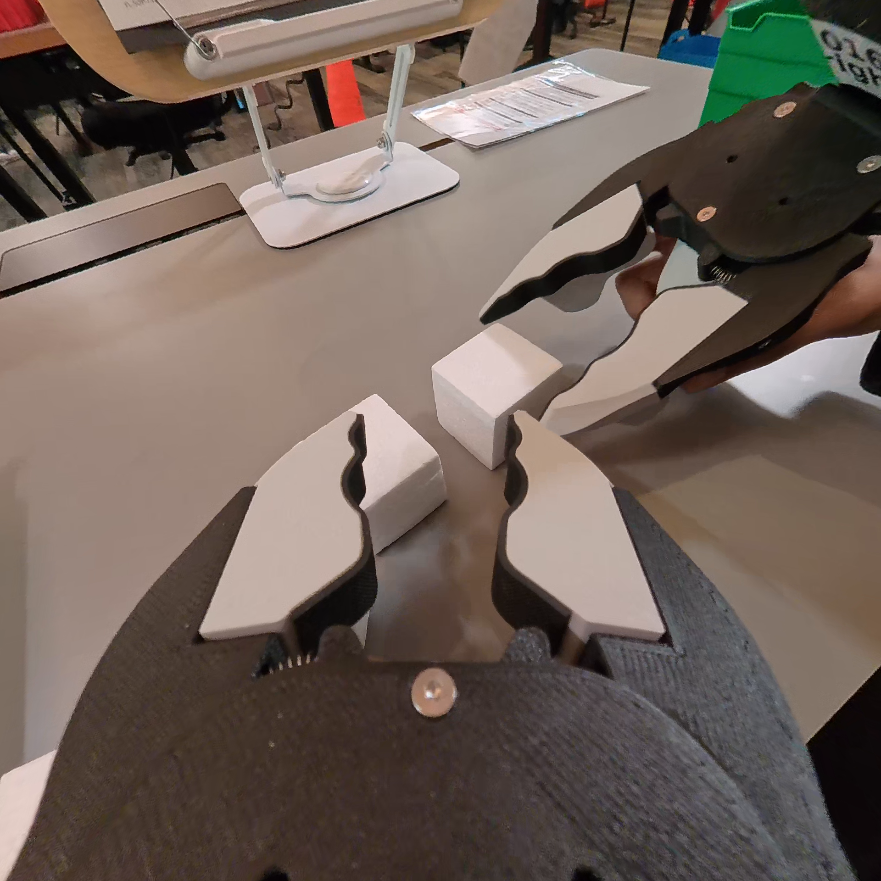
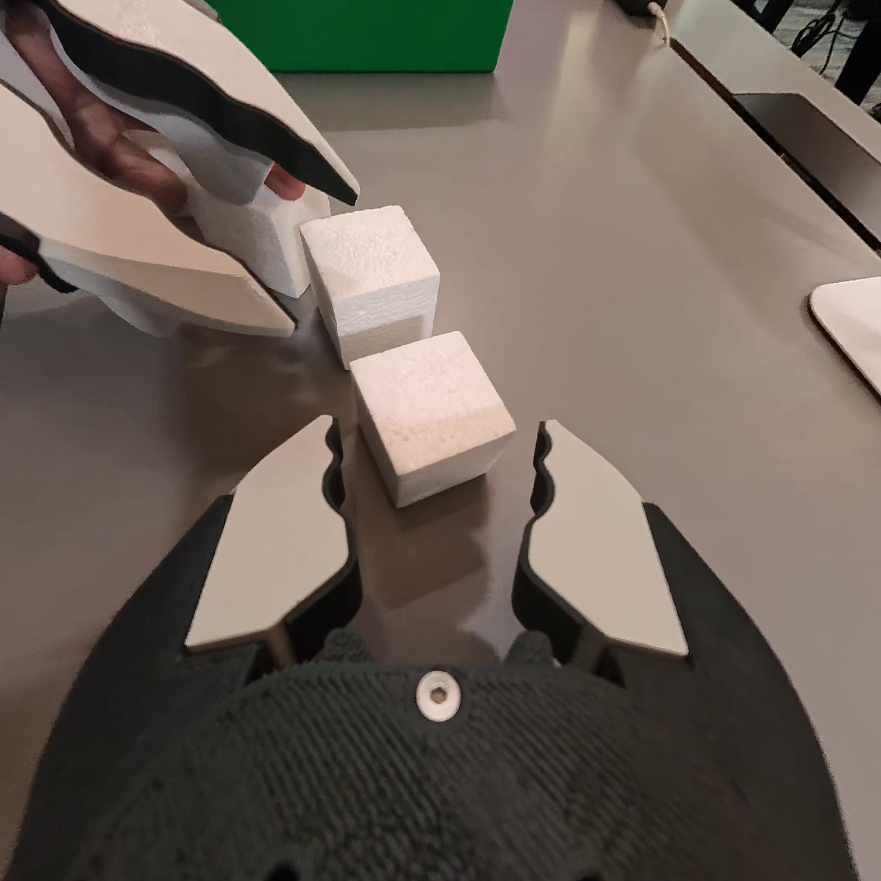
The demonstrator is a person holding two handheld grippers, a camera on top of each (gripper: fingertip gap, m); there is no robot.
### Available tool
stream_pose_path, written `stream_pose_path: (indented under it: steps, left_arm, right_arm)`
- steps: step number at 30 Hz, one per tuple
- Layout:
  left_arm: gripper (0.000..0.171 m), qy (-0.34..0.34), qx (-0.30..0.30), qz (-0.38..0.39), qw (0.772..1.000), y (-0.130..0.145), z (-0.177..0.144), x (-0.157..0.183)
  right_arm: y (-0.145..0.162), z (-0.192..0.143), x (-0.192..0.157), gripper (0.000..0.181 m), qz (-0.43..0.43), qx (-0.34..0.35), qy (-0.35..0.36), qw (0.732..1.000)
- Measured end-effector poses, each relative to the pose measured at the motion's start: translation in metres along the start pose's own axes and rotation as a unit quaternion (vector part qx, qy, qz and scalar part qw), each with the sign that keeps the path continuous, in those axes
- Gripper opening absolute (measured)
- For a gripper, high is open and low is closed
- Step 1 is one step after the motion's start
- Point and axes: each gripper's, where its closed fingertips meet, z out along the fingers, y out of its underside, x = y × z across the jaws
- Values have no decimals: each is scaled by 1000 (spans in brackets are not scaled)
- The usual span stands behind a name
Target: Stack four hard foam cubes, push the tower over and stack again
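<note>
- Left gripper (image 1: 437, 418): jaws apart, nothing clamped. In the left wrist view a white foam block (image 1: 405, 469) lies on the grey surface (image 1: 167, 381) at frame centre, against the inner edge of the left-hand finger and partly hidden under it. Whether it is actually touching, I cannot tell.
- Right gripper (image 2: 436, 424): jaws apart and empty. A foam cube (image 2: 431, 410) sits just ahead of its fingertips, centre of the right wrist view, not touching either finger.
- Right wrist view, upper left: a middle block (image 2: 376, 281) stands just behind the cube. A third block (image 2: 252, 238) lies between the other gripper's spread fingers, with a person's hand (image 2: 109, 128) behind it.
- Background: white stand base (image 1: 350, 200) and a plastic-sleeved sheet (image 1: 529, 102) in the upper part of the left wrist view. A green box (image 2: 362, 33) sits at the top of the right wrist view.
- Handling, judged: beaded white foam, so probably very light, stiff but easily dented, and likely to slide or tip on the smooth surface when nudged.
- Hold, judged: two opposite flat side faces, mid-height, jaws square to them, light squeeze. Corners look the most crumbly.
</note>
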Motion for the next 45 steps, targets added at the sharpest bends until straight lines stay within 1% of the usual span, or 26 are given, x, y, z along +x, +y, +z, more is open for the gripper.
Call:
stream_pose_path:
  steps: [2, 4, 7, 12, 16, 20, 23, 26, 31, 40, 45]
  left_arm:
    - [57, -1, 0, 0, 1000, 0, 0, -1]
    - [57, -2, -3, 1, 1000, 1, 1, -1]
    - [57, -3, -3, 2, 1000, 1, 1, -2]
    - [57, -6, -2, -1, 1000, 1, 1, -4]
    - [57, -5, -1, -4, 1000, 0, 0, -5]
    - [57, -4, -1, -1, 1000, 0, 1, -4]
    - [57, -4, -1, 0, 1000, 0, 1, -4]
    - [57, -3, -1, 0, 1000, 0, 1, -4]
    - [57, -3, -1, 2, 1000, 0, 2, -3]
    - [57, -4, -2, 1, 1000, 0, 2, -4]
    - [57, -8, -3, 3, 1000, 0, 2, -6]
  right_arm:
    - [1, 1, -1, 74, -5, -5, -4, 1000]
    - [0, 0, -1, 58, -15, -1, 4, 1000]
    - [2, -5, 5, 58, -33, 1, 25, 999]
    - [6, -18, 21, 58, -22, -2, 52, 998]
    - [9, -36, 41, 58, 5, 8, 85, 996]
    - [13, -53, 52, 58, 35, 18, 92, 995]
    - [16, -58, 50, 58, 47, 17, 81, 995]
    - [18, -56, 42, 58, 51, 11, 63, 997]
    - [32, -46, 30, 58, 33, -37, 46, 998]
    - [34, -45, 29, 59, 37, -43, 50, 997]
    - [34, -47, 27, 58, 39, -48, 65, 996]
